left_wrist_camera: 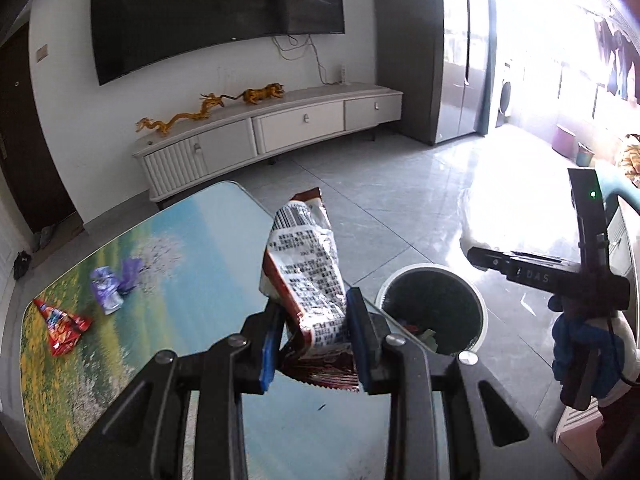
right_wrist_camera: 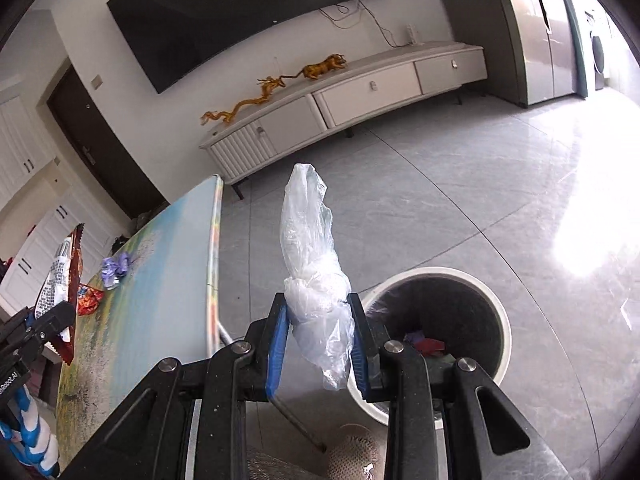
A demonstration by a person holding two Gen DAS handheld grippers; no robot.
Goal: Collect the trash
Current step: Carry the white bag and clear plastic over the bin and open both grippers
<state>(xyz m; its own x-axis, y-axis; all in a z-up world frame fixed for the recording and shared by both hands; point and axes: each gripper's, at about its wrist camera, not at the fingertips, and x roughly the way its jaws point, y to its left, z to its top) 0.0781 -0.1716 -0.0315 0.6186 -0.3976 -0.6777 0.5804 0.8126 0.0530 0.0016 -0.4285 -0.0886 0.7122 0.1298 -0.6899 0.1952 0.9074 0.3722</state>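
Note:
My left gripper point(left_wrist_camera: 314, 340) is shut on a brown and white snack wrapper point(left_wrist_camera: 306, 276), held upright over the table's right edge. It also shows at the left of the right wrist view point(right_wrist_camera: 60, 280). My right gripper point(right_wrist_camera: 320, 344) is shut on a crumpled clear plastic bag point(right_wrist_camera: 312, 276), just left of the round white trash bin point(right_wrist_camera: 496, 304) on the floor. The bin point(left_wrist_camera: 482, 308) holds some scraps. A red wrapper point(left_wrist_camera: 62, 324) and a purple wrapper point(left_wrist_camera: 110, 286) lie on the table point(left_wrist_camera: 168, 280).
A white TV cabinet point(left_wrist_camera: 264, 136) with golden figurines stands along the far wall under a large TV. The tiled floor point(right_wrist_camera: 480, 200) spreads right of the table, with strong glare. The right gripper's body point(left_wrist_camera: 588, 280) shows at the right of the left wrist view.

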